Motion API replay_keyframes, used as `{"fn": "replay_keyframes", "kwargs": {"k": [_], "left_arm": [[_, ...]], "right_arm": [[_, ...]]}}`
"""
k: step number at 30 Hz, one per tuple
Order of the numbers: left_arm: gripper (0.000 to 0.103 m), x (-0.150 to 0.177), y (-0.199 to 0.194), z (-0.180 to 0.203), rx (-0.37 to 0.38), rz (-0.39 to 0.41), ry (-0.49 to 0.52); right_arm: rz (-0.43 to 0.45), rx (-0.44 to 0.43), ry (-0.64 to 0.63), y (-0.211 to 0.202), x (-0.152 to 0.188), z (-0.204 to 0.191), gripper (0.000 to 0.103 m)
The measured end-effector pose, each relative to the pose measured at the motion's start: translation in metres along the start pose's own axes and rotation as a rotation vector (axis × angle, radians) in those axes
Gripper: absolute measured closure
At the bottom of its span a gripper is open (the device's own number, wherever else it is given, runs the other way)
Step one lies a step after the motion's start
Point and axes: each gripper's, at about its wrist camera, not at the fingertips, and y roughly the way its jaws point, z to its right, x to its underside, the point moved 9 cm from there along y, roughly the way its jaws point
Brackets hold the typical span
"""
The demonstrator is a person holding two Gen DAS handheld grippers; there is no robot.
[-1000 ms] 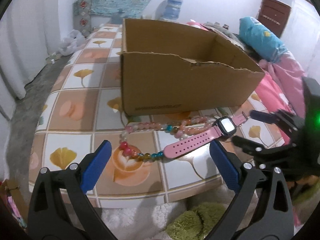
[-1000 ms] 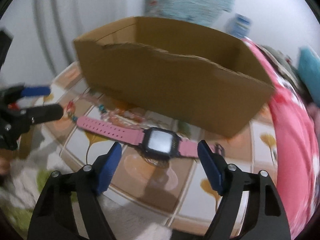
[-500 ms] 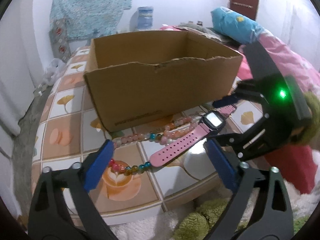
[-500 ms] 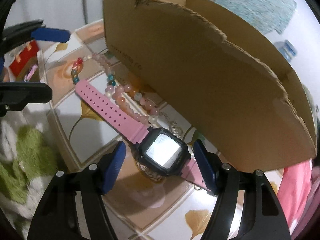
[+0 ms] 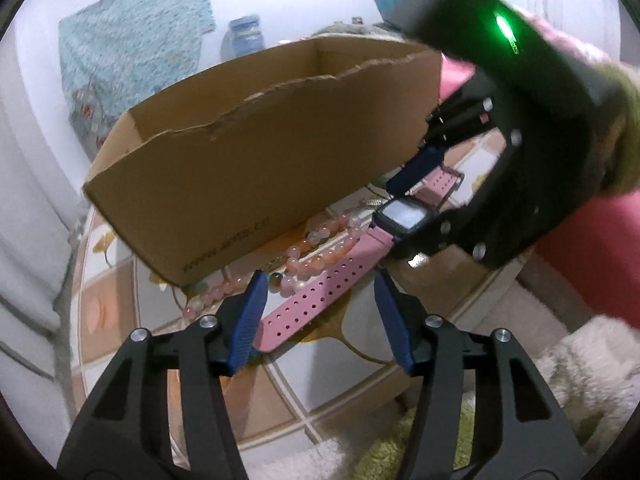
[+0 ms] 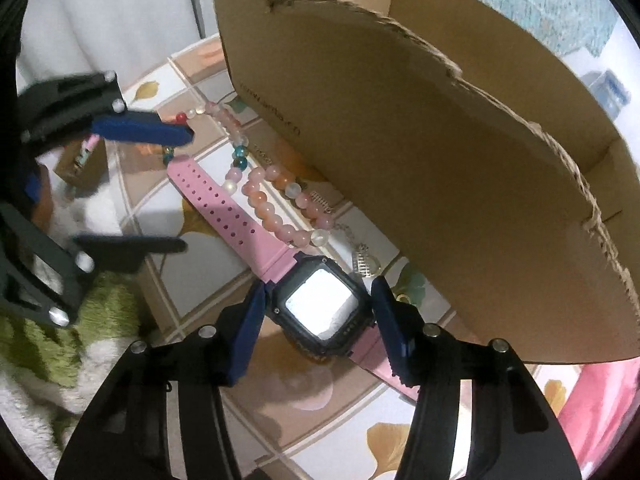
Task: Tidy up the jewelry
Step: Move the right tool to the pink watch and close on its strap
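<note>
A pink-strapped digital watch (image 5: 324, 292) (image 6: 320, 308) lies flat on the tiled tabletop (image 5: 320, 384) in front of a cardboard box (image 5: 260, 152) (image 6: 440, 140). A pink bead bracelet (image 5: 320, 240) (image 6: 272, 204) lies between the watch and the box. My left gripper (image 5: 320, 308) (image 6: 186, 190) straddles the strap's free end. Its jaws are closing, with a gap still on one side. My right gripper (image 6: 320, 320) (image 5: 400, 216) points steeply down around the dark watch case. Its jaws are closing too, and the pads stand just beside the case.
A small silver charm (image 6: 362, 264) lies by the box wall. The table's front edge drops to a green and white shaggy rug (image 5: 580, 360) (image 6: 40, 340). Pink bedding (image 5: 580, 280) lies to the right. A small carton (image 6: 76, 164) stands on the floor.
Both grippers have come down closer to the watch and their jaws have narrowed. The left one rolled and now flanks the strap end; the right one now flanks the watch case.
</note>
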Motion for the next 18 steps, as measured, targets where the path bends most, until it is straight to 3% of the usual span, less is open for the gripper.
{"fn": "replay_keyframes", "kwargs": {"k": [3, 13, 15, 18], "left_arm": [[0.066, -0.002, 0.008, 0.004, -0.025, -0.014, 0.054], [0.067, -0.007, 0.019, 0.016, -0.046, -0.034, 0.110], [0.081, -0.009, 0.021, 0.021, -0.052, -0.029, 0.110], [0.090, -0.011, 0.026, 0.023, -0.058, -0.025, 0.104]], "right_arm": [[-0.010, -0.066, 0.043, 0.001, -0.001, 0.003, 0.050], [-0.020, -0.226, 0.140, 0.007, -0.009, 0.003, 0.050], [-0.013, -0.239, 0.150, 0.008, -0.004, 0.008, 0.050], [0.009, -0.246, 0.177, 0.008, -0.005, 0.008, 0.050]]}}
